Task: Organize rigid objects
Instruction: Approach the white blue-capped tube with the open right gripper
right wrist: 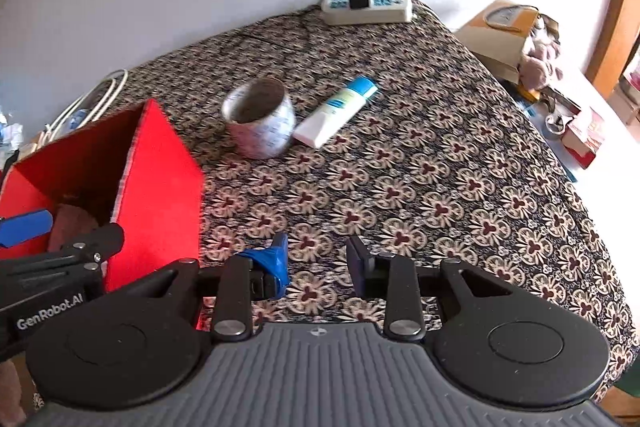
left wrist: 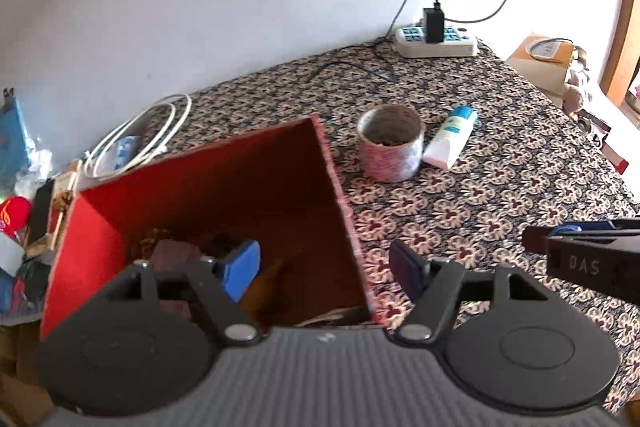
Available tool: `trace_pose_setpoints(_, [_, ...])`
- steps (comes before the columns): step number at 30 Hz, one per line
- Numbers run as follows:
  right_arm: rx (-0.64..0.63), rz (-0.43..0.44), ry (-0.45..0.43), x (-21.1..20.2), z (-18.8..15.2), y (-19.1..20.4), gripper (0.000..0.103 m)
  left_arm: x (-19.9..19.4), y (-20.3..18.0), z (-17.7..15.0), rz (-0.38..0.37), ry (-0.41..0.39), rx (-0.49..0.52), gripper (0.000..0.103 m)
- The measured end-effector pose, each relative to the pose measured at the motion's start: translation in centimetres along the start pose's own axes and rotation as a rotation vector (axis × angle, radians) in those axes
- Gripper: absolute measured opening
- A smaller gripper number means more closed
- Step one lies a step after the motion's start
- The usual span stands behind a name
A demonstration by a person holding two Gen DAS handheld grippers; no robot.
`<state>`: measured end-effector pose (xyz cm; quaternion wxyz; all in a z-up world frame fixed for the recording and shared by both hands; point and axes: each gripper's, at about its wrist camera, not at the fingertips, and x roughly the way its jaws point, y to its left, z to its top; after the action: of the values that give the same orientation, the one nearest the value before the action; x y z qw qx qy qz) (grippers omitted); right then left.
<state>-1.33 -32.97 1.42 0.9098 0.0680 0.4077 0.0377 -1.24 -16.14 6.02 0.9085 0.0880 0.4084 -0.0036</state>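
A red open box [left wrist: 224,187] stands on the patterned table; it also shows in the right wrist view [right wrist: 160,187]. Brown items [left wrist: 172,255] lie inside it. A roll of tape [left wrist: 391,143] stands past the box, with a white tube with a blue cap [left wrist: 452,137] lying against its right side. Both show in the right wrist view, the tape roll [right wrist: 260,123] and the tube [right wrist: 340,111]. My left gripper [left wrist: 324,267] is open and empty, straddling the box's right wall. My right gripper [right wrist: 318,263] is open and empty over the cloth, right of the box.
A power strip [left wrist: 436,41] with a black charger sits at the table's far edge by the wall. White cables [left wrist: 140,135] and clutter lie left of the box. A cardboard box [right wrist: 500,31] and small items sit beyond the table's right edge.
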Motion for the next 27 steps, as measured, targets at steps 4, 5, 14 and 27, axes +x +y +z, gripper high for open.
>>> trace_pose_setpoints(4, [-0.031, 0.007, 0.030, 0.7, 0.7, -1.5, 0.016, 0.3, -2.0, 0.8, -0.014, 0.010, -0.001, 0.072])
trace_pose_setpoints(5, [-0.035, 0.022, 0.031, 0.9, 0.8, -2.0, 0.016, 0.3, -2.5, 0.9, -0.014, 0.008, 0.002, 0.072])
trace_pose_setpoints(14, [0.001, 0.140, 0.066, 3.4, 2.4, -7.0, 0.016, 2.0, -7.4, 1.3, -0.023, 0.065, -0.005, 0.072])
trace_pose_setpoints(27, [0.040, 0.298, 0.194, 7.6, 3.2, -10.5, 0.016, 5.5, -12.1, 0.9, 0.031, 0.194, -0.013, 0.072])
